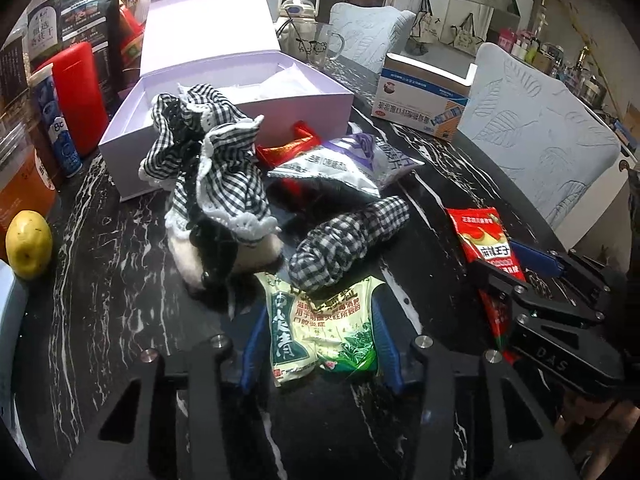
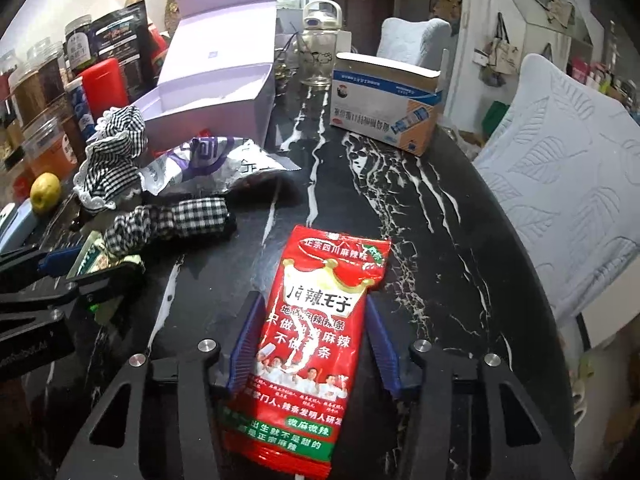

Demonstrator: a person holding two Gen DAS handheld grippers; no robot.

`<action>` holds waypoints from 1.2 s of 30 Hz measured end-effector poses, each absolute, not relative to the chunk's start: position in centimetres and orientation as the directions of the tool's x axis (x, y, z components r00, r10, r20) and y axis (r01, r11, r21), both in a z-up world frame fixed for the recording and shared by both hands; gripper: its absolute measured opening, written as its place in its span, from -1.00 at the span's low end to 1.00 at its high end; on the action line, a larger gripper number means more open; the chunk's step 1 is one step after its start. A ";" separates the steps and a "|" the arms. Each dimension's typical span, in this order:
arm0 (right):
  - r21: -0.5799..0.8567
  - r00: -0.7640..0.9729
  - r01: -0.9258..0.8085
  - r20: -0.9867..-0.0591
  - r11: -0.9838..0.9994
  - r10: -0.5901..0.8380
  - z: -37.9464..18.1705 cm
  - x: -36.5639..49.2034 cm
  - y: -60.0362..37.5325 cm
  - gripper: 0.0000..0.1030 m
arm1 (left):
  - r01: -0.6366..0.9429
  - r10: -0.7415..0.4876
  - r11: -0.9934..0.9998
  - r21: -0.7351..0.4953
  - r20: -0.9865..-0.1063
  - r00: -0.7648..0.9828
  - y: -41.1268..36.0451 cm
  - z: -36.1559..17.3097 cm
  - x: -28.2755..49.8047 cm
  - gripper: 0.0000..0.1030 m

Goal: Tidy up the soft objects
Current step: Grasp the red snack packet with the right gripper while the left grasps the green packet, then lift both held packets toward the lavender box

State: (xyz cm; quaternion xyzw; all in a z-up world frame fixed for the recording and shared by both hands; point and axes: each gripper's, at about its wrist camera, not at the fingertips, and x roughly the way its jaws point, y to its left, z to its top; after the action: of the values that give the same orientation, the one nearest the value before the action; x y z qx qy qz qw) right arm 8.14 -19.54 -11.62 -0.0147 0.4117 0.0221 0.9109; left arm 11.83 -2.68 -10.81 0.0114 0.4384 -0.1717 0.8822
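Observation:
My left gripper (image 1: 320, 340) is open, its blue pads either side of a green and cream sachet (image 1: 324, 328) lying on the black marble table. A checked cloth roll (image 1: 344, 236) lies on the sachet's far edge. A plush toy in checked, lace-trimmed cloth (image 1: 216, 176) lies in front of an open lilac box (image 1: 240, 92). My right gripper (image 2: 312, 340) is open around a red snack packet (image 2: 308, 352), which also shows in the left wrist view (image 1: 486, 244). A silver-purple pouch (image 1: 352, 164) lies behind the roll.
Jars, a red case (image 1: 78, 96), dark pouches and a blue tube stand at the left. A yellow fruit (image 1: 28, 244) sits at the left edge. A blue-white carton (image 2: 384, 100), a glass mug and a bottle stand at the back. Padded chairs (image 2: 560, 184) border the table's right side.

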 end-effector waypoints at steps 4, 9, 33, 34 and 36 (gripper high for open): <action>-0.004 0.643 -0.062 -0.765 0.998 0.037 -11.3 8.9 -19.6 -0.06 | 0.322 -0.298 0.938 -0.128 -0.774 0.558 -3.1 -10.3 11.7 -0.09; 0.027 0.634 -0.061 -0.771 0.998 0.060 -10.9 9.0 -20.0 -0.08 | 0.308 -0.300 0.942 -0.133 -0.748 0.592 -2.4 -8.5 11.4 -0.09; 0.081 0.682 -0.287 -0.682 0.955 0.263 -5.2 7.8 -16.3 -0.11 | 0.286 -0.293 0.951 -0.117 -0.642 0.709 -0.7 -3.1 11.0 -0.09; 0.082 0.689 -0.288 -0.674 0.954 0.266 -4.8 7.8 -16.3 -0.11 | 0.294 -0.296 0.949 -0.113 -0.634 0.715 -0.9 -2.8 11.1 -0.09; 0.087 0.697 -0.289 -0.664 0.953 0.272 -4.2 7.9 -16.3 -0.11 | 0.307 -0.308 0.945 -0.113 -0.623 0.719 -1.1 -2.2 11.3 -0.09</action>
State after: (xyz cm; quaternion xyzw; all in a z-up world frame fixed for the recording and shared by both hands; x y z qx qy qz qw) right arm 7.87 -16.26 -4.24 -0.0120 0.3584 0.1521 0.9210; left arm 11.32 -1.13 -2.17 -0.0009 0.3363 -0.1659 0.9270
